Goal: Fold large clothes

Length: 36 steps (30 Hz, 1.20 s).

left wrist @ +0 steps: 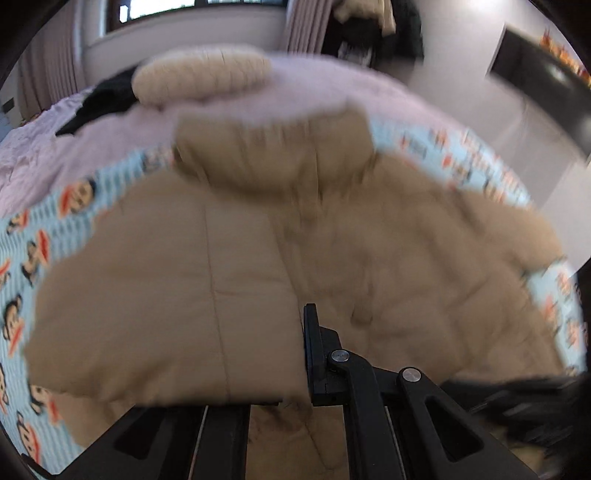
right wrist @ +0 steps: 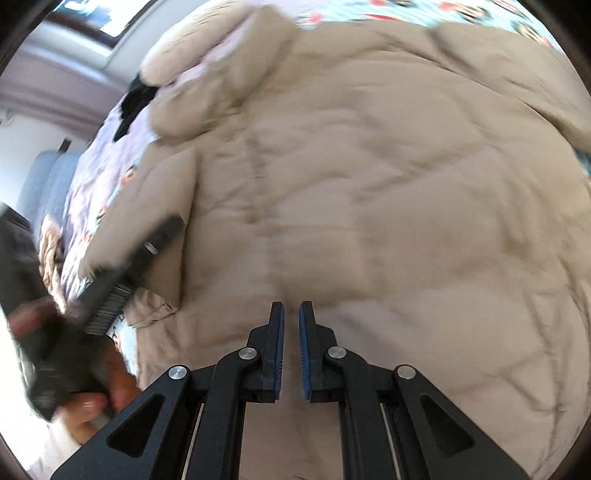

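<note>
- Jacket work looks to be in its early middle: the tan puffer jacket (left wrist: 332,258) lies spread across the bed, hood (left wrist: 273,155) toward the far side, with one side panel or sleeve lifted and carried over the body.
- Left gripper (left wrist: 301,354) has its jaws pinched shut on that lifted fold of the tan puffer jacket; the cloth drapes over the near finger and hides it, so only one finger shows plainly in its own view. In the right wrist view the left gripper (right wrist: 162,236) comes in over the jacket's edge, held by the person's hand (right wrist: 92,387).
- Right gripper (right wrist: 291,350) hovers over the middle of the jacket with its jaws nearly closed, a thin slit between the blue pads (right wrist: 303,354), and nothing caught between them.
- Left to do, as I judge it: lay this side flat, bring the other side in, then double the body over. The far sleeve seems not yet folded, though the blur makes that hard to be sure of.
- Bed surface: a pale blue cartoon-monkey sheet (left wrist: 44,240) under the jacket, and a lilac quilt (left wrist: 110,133) beyond it.
- Further back on the quilt sit a cream puffer garment (left wrist: 203,74) and a black garment (left wrist: 107,99), well apart from the jacket.
- Room: a window (left wrist: 166,9) with curtains (left wrist: 303,29), clothes hanging beside them, and a dark cabinet (left wrist: 543,81) along the wall.
</note>
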Each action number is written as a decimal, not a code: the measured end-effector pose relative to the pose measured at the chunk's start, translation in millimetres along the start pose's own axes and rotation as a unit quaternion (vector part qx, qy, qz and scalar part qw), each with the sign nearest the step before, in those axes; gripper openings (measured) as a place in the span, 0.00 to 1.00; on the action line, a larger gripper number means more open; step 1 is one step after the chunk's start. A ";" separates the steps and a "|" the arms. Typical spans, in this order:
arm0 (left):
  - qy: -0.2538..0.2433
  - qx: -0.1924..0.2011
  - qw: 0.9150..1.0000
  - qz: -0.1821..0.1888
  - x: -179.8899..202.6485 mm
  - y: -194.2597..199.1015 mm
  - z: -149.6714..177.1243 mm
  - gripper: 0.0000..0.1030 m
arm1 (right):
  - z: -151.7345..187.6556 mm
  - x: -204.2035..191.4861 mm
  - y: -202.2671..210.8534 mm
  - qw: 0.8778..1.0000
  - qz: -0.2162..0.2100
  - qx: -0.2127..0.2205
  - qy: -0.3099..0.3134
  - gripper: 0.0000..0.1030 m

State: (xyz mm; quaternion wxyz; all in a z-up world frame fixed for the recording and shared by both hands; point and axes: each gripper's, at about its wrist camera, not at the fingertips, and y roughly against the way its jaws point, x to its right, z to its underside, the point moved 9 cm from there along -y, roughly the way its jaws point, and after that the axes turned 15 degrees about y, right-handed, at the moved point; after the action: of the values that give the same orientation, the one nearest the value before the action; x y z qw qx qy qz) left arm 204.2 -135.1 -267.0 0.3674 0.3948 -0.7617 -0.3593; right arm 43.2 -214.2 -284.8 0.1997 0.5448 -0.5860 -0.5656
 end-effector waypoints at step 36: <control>0.253 0.036 0.967 0.015 -220.7 43.5 -54.0 0.14 | -82.5 -181.1 -37.6 0.887 0.213 0.115 0.393 0.04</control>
State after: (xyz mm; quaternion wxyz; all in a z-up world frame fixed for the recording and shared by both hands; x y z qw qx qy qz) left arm 327.4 60.7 -266.0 0.5392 0.4741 -0.6621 -0.2148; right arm 188.0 -85.6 -225.5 0.4653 0.6038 -0.6222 -0.1780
